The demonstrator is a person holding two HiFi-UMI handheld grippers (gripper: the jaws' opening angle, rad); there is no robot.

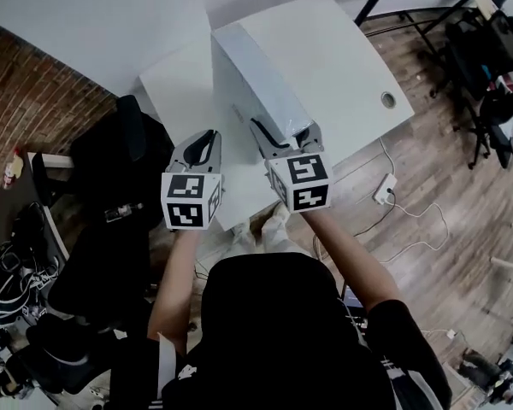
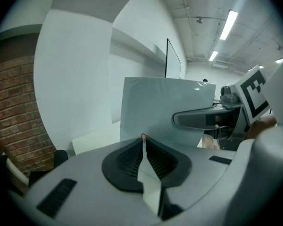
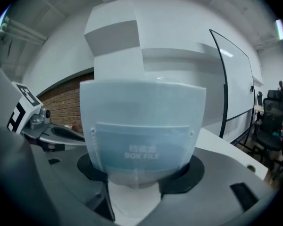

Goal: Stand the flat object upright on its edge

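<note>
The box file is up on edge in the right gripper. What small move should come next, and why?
Probably lower the box file until its bottom edge sits squarely on the table, without opening the right gripper. The file is upright, clamped only at its near end; the left gripper is shut, empty and apart from it. Whether the edge touches the table can't be seen.

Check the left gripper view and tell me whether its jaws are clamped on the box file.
No: the jaws of the left gripper meet with nothing between them, and the box file stands beyond their tips.
</note>
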